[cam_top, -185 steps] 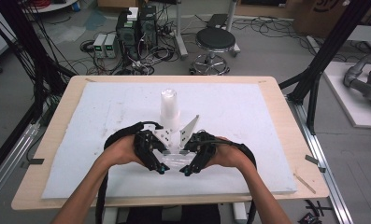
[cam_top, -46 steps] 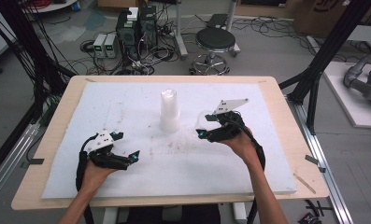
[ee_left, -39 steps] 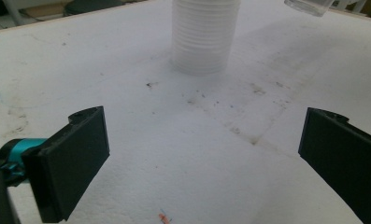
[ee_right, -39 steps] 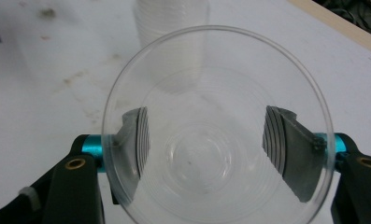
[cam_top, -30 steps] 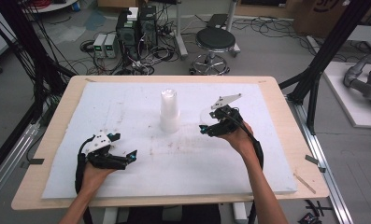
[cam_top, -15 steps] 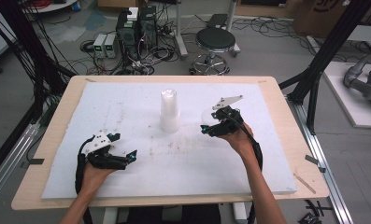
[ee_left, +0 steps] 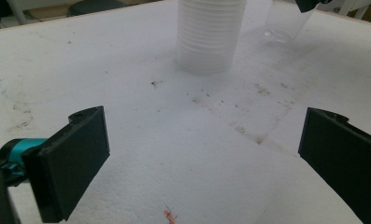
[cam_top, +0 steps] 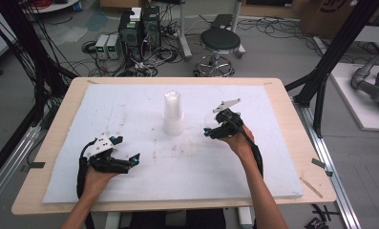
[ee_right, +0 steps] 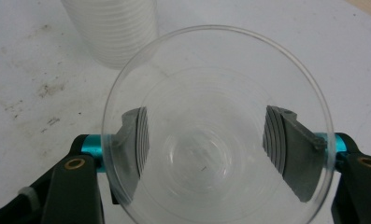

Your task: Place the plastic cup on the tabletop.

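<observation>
A tall stack of white plastic cups (cam_top: 173, 114) stands mouth down in the middle of the white foam mat (cam_top: 130, 105). To its right, my right gripper (cam_top: 211, 131) is shut on a single clear plastic cup (cam_top: 209, 120). In the right gripper view I look into the cup's (ee_right: 216, 135) open mouth, and the pads (ee_right: 286, 144) press its wall from both sides, with the stack (ee_right: 113, 28) just behind. From the left gripper view, the clear cup (ee_left: 286, 23) hangs upright with its base close to the mat. My left gripper (cam_top: 132, 160) rests at the front left, open, with nothing between its fingers (ee_left: 75, 158).
The mat lies on a wooden table (cam_top: 292, 157) and bears dirt specks and faint stains around the stack (ee_left: 210, 37). Beyond the far edge stand a stool (cam_top: 220, 40), computer boxes and loose cables on the floor. Black frame posts (cam_top: 330, 62) rise at the table's right.
Both grippers have parted from in front of the stack. Over the last second my right gripper has sunk a little toward the mat with the clear cup. The left gripper has kept still.
</observation>
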Action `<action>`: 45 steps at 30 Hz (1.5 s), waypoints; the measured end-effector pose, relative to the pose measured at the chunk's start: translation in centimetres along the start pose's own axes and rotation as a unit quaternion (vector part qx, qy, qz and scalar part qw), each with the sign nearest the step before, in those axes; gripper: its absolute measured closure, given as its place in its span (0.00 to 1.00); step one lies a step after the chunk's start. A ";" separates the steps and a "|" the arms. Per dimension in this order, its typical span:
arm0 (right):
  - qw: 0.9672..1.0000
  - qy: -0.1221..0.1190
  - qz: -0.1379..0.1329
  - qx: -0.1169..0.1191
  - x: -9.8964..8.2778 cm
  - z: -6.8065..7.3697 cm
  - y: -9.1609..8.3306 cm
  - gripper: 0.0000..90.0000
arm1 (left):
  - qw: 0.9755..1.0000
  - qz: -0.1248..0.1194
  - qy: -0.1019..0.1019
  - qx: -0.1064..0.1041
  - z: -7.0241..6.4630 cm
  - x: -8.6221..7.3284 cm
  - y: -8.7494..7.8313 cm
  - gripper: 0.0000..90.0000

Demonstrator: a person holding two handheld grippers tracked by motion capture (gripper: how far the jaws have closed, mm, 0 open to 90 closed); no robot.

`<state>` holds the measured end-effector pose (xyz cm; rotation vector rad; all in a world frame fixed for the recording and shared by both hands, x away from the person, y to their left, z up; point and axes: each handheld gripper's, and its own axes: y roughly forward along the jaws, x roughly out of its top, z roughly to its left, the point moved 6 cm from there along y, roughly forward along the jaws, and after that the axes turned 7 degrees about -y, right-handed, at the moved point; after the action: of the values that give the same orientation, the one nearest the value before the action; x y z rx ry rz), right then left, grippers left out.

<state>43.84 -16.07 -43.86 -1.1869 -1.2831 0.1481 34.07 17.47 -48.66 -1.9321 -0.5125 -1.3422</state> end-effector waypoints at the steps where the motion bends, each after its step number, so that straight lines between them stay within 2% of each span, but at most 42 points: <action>1: 1.000 0.000 0.001 0.001 0.0 0.0 0.1 0.35 | 1.000 0.000 0.000 0.000 0.0 0.0 0.0 0.02; 5: 1.000 0.003 0.012 0.001 -0.3 0.0 1.0 0.35 | 1.000 0.000 0.000 -0.001 0.0 0.0 0.0 0.02; 15: 1.000 0.019 -0.006 -0.012 -0.6 -0.4 1.6 0.35 | 1.000 0.000 -0.001 -0.001 0.0 0.0 0.0 0.02; 18: 1.000 0.019 0.002 -0.018 -0.8 -0.2 2.0 0.22 | 1.000 0.000 -0.001 -0.001 0.0 0.0 0.0 0.02; 20: 0.999 0.020 0.011 -0.023 -1.1 -0.1 2.4 0.20 | 1.000 0.000 -0.001 -0.001 0.0 0.0 0.0 0.02; 25: 0.999 0.032 -0.010 -0.027 -1.6 -0.1 2.4 0.20 | 1.000 -0.001 -0.002 -0.001 0.1 0.0 0.0 0.02; 29: 0.998 0.043 -0.029 -0.028 -2.3 0.0 1.7 0.20 | 1.000 -0.003 -0.007 -0.001 0.1 0.0 -0.1 0.02; 34: 0.994 0.064 -0.077 -0.035 -4.0 0.5 -0.4 0.20 | 1.000 -0.008 -0.015 0.000 0.3 0.1 -0.2 0.02; 39: 0.986 0.088 -0.137 -0.039 -6.3 1.3 -2.7 0.20 | 1.000 -0.011 -0.018 0.001 0.4 0.1 -0.2 0.02; 45: 0.982 0.099 -0.151 -0.057 -9.2 1.7 -4.9 0.20 | 1.000 -0.011 -0.021 0.002 0.4 0.1 -0.2 0.02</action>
<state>36.72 -23.42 -46.51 -1.0589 -1.2906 -0.2627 34.21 17.90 -48.58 -1.9601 -0.5581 -1.3172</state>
